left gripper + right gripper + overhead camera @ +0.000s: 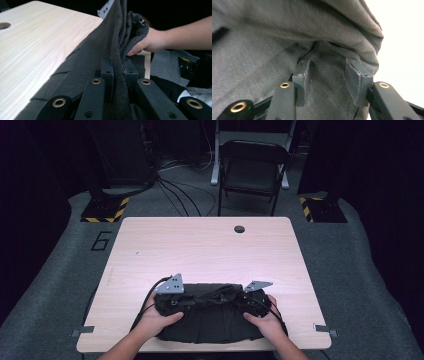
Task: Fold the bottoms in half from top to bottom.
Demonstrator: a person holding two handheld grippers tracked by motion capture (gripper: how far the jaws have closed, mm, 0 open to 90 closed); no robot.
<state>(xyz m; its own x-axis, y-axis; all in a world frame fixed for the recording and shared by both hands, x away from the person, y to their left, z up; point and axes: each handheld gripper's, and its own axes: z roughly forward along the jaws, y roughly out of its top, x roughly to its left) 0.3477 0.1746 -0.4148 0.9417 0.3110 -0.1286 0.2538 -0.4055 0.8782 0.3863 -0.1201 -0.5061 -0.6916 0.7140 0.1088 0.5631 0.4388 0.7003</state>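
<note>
The left gripper (117,72) is clamped on a fold of the dark cloth (215,317), its jaws pressed close together with the fabric's edge standing up between them. The right gripper (328,80) has its jaws apart, cloth bunched in the gap between the pads (whether they press on it I cannot tell). The cloth lies at the near edge of the table (200,245), between the two hands, with the right hand (147,42) gripping a gathered part of it. Beyond the table stands a folding chair (252,170), and the floor (75,270) carries a painted "6" (101,241) by the table's left corner.
</note>
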